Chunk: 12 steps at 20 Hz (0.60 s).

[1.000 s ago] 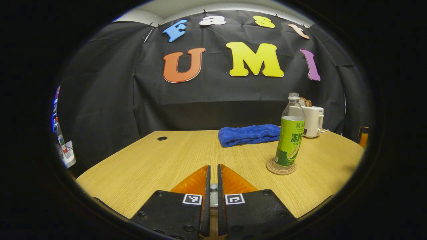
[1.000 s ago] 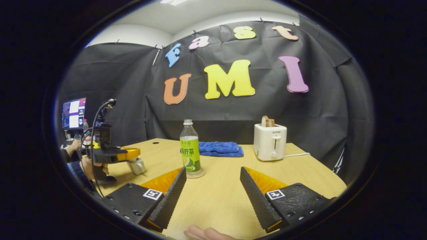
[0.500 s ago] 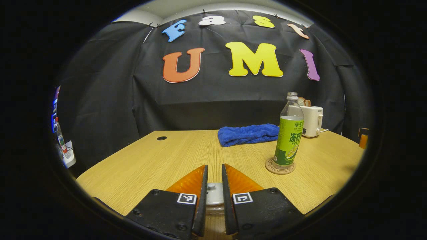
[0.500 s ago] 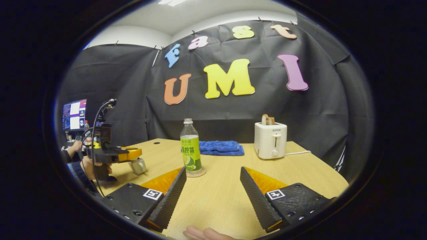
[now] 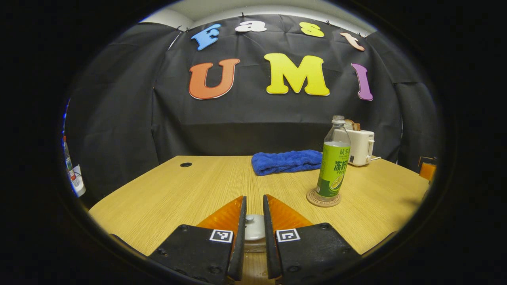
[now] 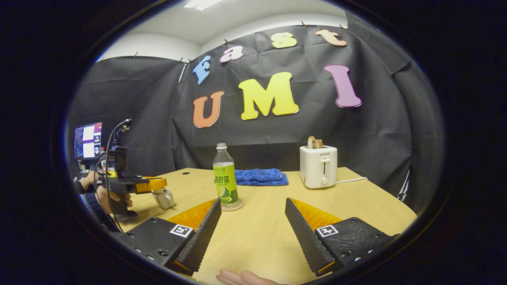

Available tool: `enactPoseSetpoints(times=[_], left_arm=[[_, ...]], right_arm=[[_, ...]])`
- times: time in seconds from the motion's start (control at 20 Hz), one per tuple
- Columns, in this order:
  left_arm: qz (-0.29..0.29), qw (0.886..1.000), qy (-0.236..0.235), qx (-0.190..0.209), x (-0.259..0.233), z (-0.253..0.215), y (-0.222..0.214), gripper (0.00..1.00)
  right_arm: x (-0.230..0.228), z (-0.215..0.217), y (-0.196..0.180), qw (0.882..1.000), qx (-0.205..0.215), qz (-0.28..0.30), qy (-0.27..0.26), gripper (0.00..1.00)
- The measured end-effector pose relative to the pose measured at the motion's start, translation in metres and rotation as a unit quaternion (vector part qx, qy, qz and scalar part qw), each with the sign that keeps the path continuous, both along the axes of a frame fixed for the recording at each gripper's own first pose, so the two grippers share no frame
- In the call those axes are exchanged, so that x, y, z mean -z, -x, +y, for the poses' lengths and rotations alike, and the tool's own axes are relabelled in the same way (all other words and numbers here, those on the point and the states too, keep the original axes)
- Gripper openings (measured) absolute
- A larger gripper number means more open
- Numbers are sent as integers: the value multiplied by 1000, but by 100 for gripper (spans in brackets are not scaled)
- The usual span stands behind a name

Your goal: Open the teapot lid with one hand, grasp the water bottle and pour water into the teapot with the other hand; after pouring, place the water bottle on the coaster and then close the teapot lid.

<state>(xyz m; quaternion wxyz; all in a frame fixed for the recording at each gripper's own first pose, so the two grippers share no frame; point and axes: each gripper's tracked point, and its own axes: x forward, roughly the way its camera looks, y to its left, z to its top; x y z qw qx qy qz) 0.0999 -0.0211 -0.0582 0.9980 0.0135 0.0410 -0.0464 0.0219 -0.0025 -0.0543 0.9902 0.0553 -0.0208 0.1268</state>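
Small white teapot lid knob (image 5: 254,227) is seen between the near-closed left gripper (image 5: 253,221) fingers; contact can't be told. Green-labelled plastic water bottle (image 5: 333,166) is stood on round cork coaster (image 5: 323,199). Right gripper (image 6: 253,221) is held wide apart. Lid could be knocked askew if withdrawn carelessly.

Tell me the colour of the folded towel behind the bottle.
The towel is bright blue, plain, with no pattern. It shows best in the left gripper view.

Green-labelled water bottle (image 5: 333,160) upright on coaster (image 5: 323,197); teapot lid (image 5: 254,228) on.
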Motion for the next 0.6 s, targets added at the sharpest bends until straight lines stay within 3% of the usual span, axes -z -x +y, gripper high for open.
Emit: enactPoseSetpoints(times=[0.5, 0.55, 0.6], left_arm=[[8, 1000, 2, -20, 7, 8, -1, 27], [8, 1000, 5, -24, 7, 9, 0, 30], [5, 1000, 8, -28, 6, 12, 0, 41]], right_arm=[[9, 0, -3, 1000, -5, 11, -2, 96], [9, 2, -3, 1000, -6, 11, -1, 97], [8, 3, -3, 1000, -6, 10, -1, 97]])
